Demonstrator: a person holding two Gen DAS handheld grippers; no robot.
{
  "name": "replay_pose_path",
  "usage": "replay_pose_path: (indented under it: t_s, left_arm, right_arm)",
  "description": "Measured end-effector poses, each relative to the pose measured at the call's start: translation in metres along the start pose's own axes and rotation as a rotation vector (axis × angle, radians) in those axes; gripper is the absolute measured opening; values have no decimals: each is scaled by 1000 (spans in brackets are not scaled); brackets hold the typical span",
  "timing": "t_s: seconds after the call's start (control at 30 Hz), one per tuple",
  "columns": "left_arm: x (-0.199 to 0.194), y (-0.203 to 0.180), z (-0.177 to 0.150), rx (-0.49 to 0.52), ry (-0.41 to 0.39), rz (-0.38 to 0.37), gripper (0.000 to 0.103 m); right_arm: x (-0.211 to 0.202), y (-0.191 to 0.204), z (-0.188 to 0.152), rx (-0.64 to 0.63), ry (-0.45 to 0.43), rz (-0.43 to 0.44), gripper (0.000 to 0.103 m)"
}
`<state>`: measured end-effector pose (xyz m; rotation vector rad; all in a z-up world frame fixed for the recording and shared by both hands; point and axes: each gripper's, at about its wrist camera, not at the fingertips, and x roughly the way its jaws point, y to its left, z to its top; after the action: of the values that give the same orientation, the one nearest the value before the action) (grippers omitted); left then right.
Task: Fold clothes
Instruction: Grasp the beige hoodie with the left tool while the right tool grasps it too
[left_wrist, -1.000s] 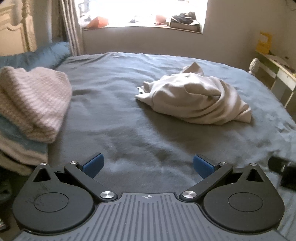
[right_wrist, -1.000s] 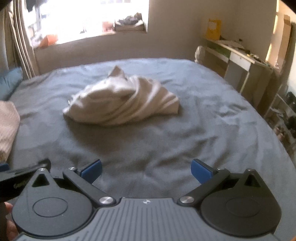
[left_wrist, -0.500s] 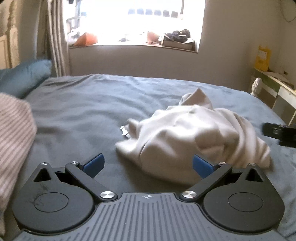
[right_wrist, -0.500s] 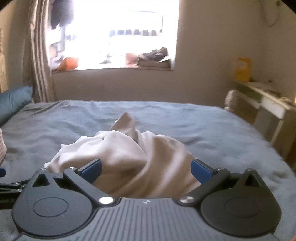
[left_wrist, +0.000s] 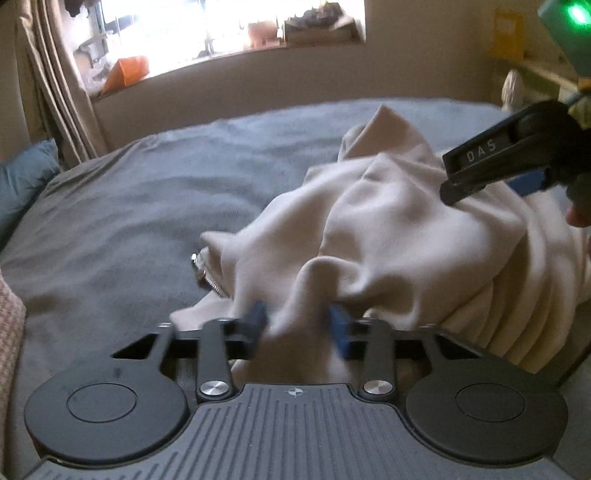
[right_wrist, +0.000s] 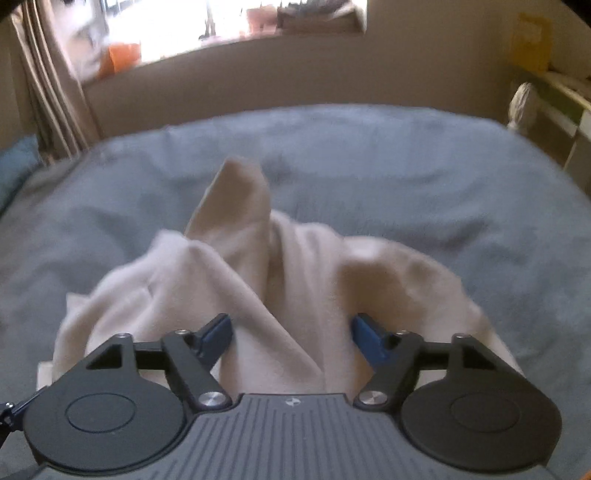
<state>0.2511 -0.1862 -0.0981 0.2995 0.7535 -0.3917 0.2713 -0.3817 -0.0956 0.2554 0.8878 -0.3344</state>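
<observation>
Lying crumpled in a heap near the middle of the grey bedspread (left_wrist: 122, 206), a cream garment (left_wrist: 399, 229) is seen from both wrist cameras, with a metal zipper (left_wrist: 207, 273) exposed at its left edge. The left gripper (left_wrist: 297, 325) is pressed into the near side of the heap, and its blue pads (left_wrist: 338, 328) are drawn in around a raised fold of the cloth, which fills the narrow gap between them; the fold appears to be pinched, though motion blur softens the contact. The right gripper (right_wrist: 291, 334) is held low over the same garment, its jaws spread wide with a ridge of fabric standing between the blue pads (right_wrist: 218, 332), and neither pad can be said to press on it. In the left wrist view the right gripper (left_wrist: 491, 173) is seen from the side at the upper right, its dark finger marked with pale letters and angled down to the top of the heap, with a fingertip of the person's hand (left_wrist: 576, 218) just visible behind it. A teal pillow (left_wrist: 22, 177) is set at the far left edge of the bed, and a pink knit item (left_wrist: 9, 317) is cut off by the left border. Beyond the bed, a curtain (left_wrist: 55, 85) is hung beside a bright window sill (left_wrist: 221, 48) crowded with objects.
</observation>
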Motion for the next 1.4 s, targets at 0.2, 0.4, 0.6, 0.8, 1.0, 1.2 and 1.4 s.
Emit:
replay_pose_path:
  t_s: [0.2, 0.4, 0.6, 0.8, 1.0, 1.2, 1.4]
  left_arm:
    - [-12, -5, -1, 82, -1, 16, 6]
    - [-51, 6, -20, 87, -69, -19, 5]
    - [-83, 9, -44, 74, -109, -62, 4]
    - [-98, -1, -65, 85, -106, -99, 4]
    - [-99, -15, -83, 125, -81, -102, 1]
    - [-92, -14, -89, 131, -68, -89, 0]
    - [-97, -14, -101, 138, -76, -82, 0]
  right_arm:
    - [-22, 18, -2, -132, 10, -32, 22]
    - [-61, 22, -18, -194, 2, 13, 0]
    - [-102, 26, -52, -193, -46, 88, 0]
    - [-74, 28, -5, -63, -121, 110, 58]
    - [12, 33, 41, 21, 48, 56, 87]
    - [21, 30, 26, 15, 48, 66, 34]
    - [-27, 2, 12, 4, -47, 189, 8]
